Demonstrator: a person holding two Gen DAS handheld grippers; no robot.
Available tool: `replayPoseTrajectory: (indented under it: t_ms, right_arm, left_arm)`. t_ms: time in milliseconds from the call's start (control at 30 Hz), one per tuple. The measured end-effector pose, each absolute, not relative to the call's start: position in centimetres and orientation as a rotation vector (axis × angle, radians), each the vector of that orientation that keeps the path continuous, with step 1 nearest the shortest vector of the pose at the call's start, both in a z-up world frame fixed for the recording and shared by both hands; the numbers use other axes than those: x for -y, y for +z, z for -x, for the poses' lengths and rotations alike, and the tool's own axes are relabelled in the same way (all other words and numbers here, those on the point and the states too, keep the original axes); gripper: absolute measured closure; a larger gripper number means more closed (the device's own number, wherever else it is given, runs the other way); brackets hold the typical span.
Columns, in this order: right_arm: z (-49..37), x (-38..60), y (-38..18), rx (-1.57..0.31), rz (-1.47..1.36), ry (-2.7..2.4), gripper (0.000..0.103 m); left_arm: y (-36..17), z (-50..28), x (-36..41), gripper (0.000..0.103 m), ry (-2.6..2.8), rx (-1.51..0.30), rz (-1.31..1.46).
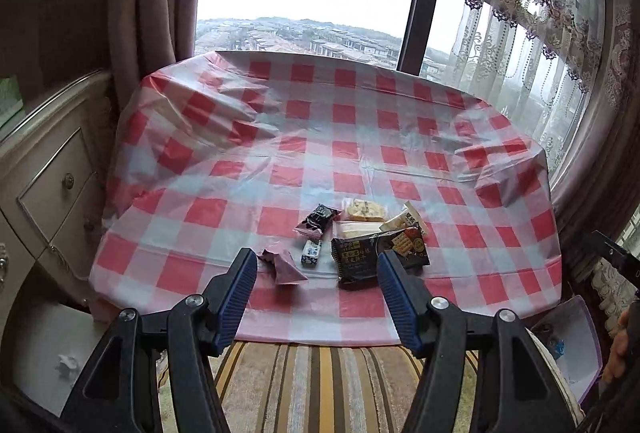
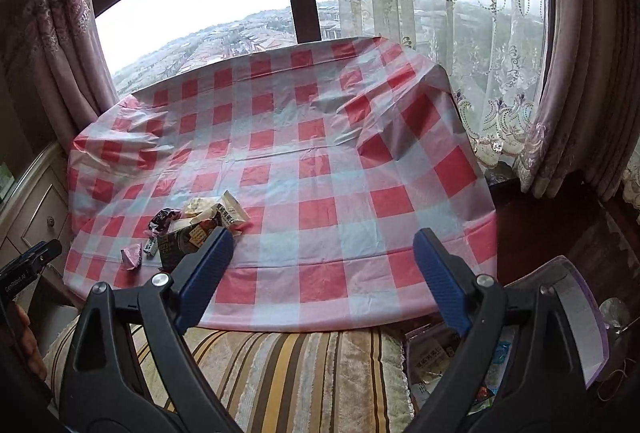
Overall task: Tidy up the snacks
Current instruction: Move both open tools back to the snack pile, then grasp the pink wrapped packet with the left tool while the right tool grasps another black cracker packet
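A small heap of wrapped snacks (image 1: 360, 237) lies near the front edge of the red-and-white checked tablecloth (image 1: 320, 137). In it are a black cracker pack (image 1: 376, 253), a dark purple-black packet (image 1: 318, 219), pale biscuit packs (image 1: 366, 211), a small blue-white candy (image 1: 312, 253) and a pink wrapper (image 1: 282, 265). My left gripper (image 1: 318, 265) hovers open just short of the heap, nothing between its fingers. The right gripper (image 2: 324, 249) stands wide open and empty over the cloth's front edge. From the right wrist view the snack heap (image 2: 192, 225) sits left of it, partly behind its left finger (image 2: 208, 265).
A clear plastic bin (image 2: 576, 317) with packets inside stands at the lower right, also visible as the bin (image 1: 576, 345) in the left wrist view. A striped cushion (image 1: 304, 385) lies below the table edge. A cream drawer cabinet (image 1: 48, 185) stands at the left; window and curtains rise behind.
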State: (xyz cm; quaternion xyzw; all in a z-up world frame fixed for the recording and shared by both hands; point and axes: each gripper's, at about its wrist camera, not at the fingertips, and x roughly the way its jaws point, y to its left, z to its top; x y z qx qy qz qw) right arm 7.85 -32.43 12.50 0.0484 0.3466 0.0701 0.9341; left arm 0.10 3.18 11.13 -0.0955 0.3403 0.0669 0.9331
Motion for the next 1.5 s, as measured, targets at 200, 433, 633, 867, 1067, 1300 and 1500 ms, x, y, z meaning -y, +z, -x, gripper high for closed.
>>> replayPoseTrajectory:
  t_ms: [200, 433, 633, 867, 1067, 1300, 1500]
  right_arm:
    - [-10.6, 30.0, 9.7, -0.811, -0.084, 0.186, 0.010]
    - [-13.3, 25.3, 7.3, -0.890, -0.026, 0.257, 0.010]
    - [-14.1, 20.0, 5.9, -0.898, 0.155, 0.375, 0.010]
    - [-13.6, 13.7, 3.9, -0.785, 0.593, 0.532, 0.010]
    - [-12.9, 10.3, 1.7, -0.651, 0.962, 0.749, 0.010]
    - [-15.4, 8.0, -0.4, -0.653, 1.097, 0.886, 0.010]
    - [-16.5, 7.0, -1.7, -0.668, 1.150, 0.946, 0.011]
  left_arm:
    - [7.7, -1.7, -7.0, 0.040, 0.188, -0.780, 0.278]
    - [3.6, -4.2, -8.0, 0.040, 0.159, -0.909, 0.375]
    - [2.3, -6.8, -8.7, 0.040, 0.146, -0.942, 0.448]
    - [0.1, -10.0, -9.1, 0.040, 0.182, -1.025, 0.475]
    - [-1.1, -11.5, -9.3, 0.040, 0.196, -1.060, 0.479]
    - [-1.6, -12.4, -9.2, 0.040, 0.214, -1.072, 0.459]
    - [-2.1, -12.7, -9.2, 0.046, 0.222, -1.087, 0.440]
